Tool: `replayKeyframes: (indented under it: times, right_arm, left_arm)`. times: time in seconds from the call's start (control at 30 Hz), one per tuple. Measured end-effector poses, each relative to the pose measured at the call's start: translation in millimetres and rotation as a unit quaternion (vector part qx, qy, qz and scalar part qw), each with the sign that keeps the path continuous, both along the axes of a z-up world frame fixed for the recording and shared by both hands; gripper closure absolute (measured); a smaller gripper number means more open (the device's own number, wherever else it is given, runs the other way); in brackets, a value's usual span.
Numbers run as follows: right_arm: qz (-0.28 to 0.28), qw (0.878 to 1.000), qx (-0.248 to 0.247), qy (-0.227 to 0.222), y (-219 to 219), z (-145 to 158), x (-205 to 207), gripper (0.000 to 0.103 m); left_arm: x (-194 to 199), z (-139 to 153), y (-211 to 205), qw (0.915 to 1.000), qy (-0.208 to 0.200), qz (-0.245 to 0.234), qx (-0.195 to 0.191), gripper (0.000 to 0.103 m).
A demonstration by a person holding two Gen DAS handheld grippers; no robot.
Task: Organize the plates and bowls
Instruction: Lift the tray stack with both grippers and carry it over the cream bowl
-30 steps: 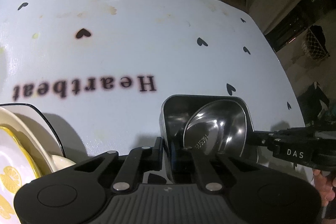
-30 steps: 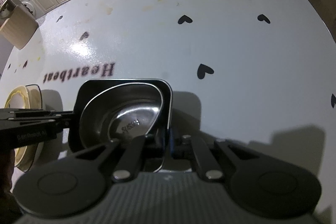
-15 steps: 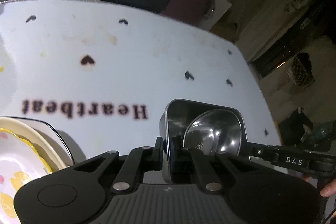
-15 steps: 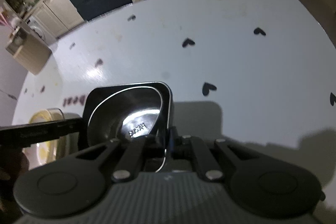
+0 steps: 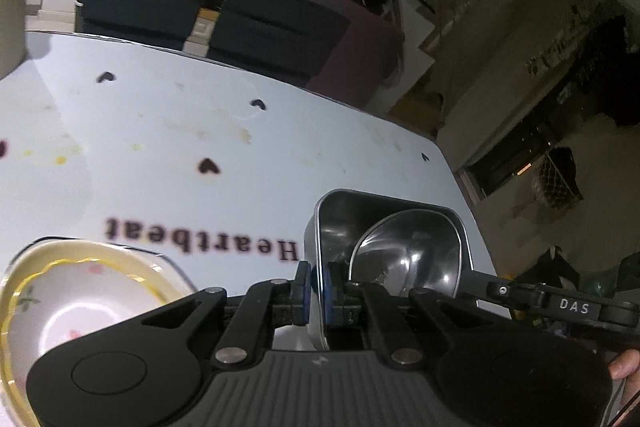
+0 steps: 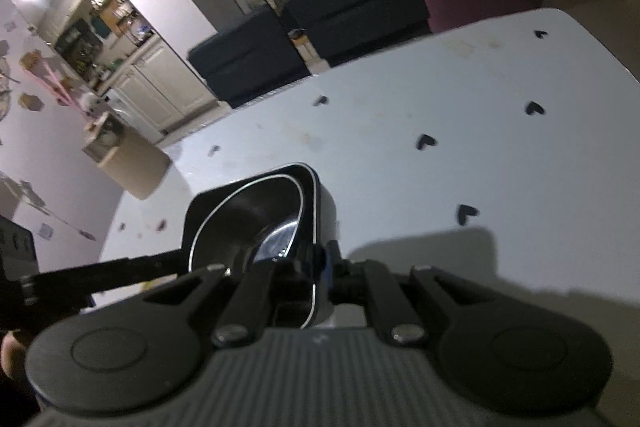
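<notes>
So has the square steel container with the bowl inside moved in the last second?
Yes. The square steel container, clamped by both grippers, has lifted up and away from the white table: the "Heartbeat" lettering and table edge sit lower, and the room shows.

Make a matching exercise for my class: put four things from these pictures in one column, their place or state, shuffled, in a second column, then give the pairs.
Things
1. square steel container
2. round steel bowl
3. yellow-rimmed bowl
4. left gripper

Place or state
A. printed with small flowers, left of the container
B. jaws shut on one wall of the container
C. gripped on two opposite walls
D. nested tilted inside the container

Pairs: 1-C, 2-D, 3-A, 4-B
</notes>
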State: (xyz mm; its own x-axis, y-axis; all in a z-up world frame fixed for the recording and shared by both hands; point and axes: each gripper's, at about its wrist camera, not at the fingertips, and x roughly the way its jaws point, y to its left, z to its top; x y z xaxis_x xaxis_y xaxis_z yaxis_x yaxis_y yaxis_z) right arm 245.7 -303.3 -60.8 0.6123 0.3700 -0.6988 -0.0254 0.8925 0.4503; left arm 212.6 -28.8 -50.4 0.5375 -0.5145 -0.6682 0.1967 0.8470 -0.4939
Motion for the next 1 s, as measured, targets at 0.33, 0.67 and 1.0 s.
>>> replayKeyframes:
  times: [0.33, 0.67, 1.0]
  right_arm:
    - [0.032, 0.999, 0.024, -0.029, 61, 1, 3, 0.095]
    - [0.05, 0.996, 0.067, -0.034, 115, -21, 11, 0.096]
    - [0.074, 0.993, 0.088, -0.025, 145, -32, 14, 0.096]
  left_arm:
    - [-24, 14, 71, 0.9983, -0.019, 0.055, 0.0, 0.097]
    - [-46, 14, 133, 0.9944, -0.021, 0.103, 0.004, 0.097]
    - [-56, 5, 167, 0.9928, -0.014, 0.119, -0.006, 0.097]
